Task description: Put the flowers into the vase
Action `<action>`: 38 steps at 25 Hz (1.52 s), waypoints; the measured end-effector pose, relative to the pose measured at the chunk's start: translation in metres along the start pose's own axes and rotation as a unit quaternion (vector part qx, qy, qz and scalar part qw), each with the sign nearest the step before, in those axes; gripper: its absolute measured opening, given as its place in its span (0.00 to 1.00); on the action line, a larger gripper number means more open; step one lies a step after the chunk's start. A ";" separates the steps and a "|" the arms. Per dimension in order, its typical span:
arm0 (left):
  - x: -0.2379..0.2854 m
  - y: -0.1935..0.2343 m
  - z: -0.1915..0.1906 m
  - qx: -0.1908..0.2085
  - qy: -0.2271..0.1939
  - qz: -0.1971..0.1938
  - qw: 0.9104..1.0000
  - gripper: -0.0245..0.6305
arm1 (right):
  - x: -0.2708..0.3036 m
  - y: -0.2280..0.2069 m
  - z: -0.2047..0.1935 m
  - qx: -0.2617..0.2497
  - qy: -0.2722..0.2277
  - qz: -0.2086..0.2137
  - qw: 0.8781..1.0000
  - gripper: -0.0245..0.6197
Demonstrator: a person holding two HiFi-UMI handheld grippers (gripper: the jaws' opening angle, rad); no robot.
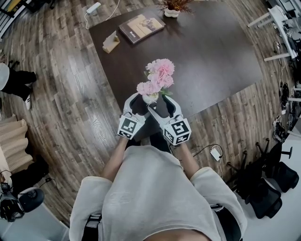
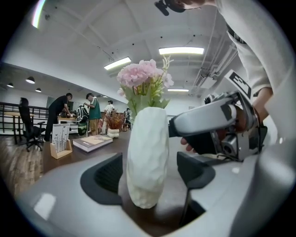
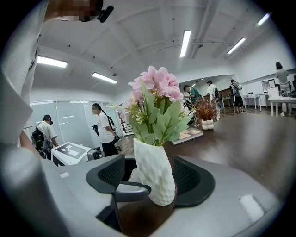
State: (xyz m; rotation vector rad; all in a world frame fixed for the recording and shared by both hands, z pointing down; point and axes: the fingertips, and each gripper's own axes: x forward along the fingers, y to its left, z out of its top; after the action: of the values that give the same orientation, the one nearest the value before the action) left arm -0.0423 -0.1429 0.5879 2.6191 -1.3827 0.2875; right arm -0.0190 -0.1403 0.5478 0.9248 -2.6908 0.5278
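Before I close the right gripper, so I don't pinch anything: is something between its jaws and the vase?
Yes. A finger of the left gripper reaches in low beside the vase, in front of the left jaw of the right gripper. On the vase's other side nothing visible comes between jaw and vase.

Round the vase [image 2: 147, 157]: left hand-held gripper [image 1: 139, 102] and right hand-held gripper [image 1: 163, 102] both straddle it, jaws apart, crowding each other; no way in from the near side.
Above: flowers [image 1: 159, 75] fill the mouth.
Beyond: tabletop [image 1: 216, 61] open to the right.
Far edge: book [image 1: 141, 27], card stand [image 1: 111, 42], potted plant [image 1: 174, 6].
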 end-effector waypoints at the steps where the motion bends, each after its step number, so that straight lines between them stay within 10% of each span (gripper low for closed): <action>1: -0.003 -0.001 0.001 -0.002 -0.001 0.006 1.000 0.59 | -0.003 -0.001 -0.002 0.001 0.002 -0.002 1.000 0.53; 14: -0.037 -0.021 0.015 -0.019 -0.015 0.082 0.996 0.33 | -0.040 -0.011 0.000 -0.010 -0.009 0.001 1.000 0.04; 23: -0.071 -0.042 0.031 -0.029 -0.034 0.109 0.993 0.07 | -0.071 -0.012 0.007 -0.014 -0.036 0.008 0.999 0.04; 38: -0.162 -0.080 0.046 0.026 -0.063 0.005 0.998 0.06 | -0.120 0.066 -0.003 -0.005 -0.085 -0.103 0.991 0.04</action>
State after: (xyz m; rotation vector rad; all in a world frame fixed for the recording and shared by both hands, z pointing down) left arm -0.0611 0.0200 0.4995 2.7146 -1.4471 0.1655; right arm 0.0323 -0.0261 0.4923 1.2804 -2.6964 0.4088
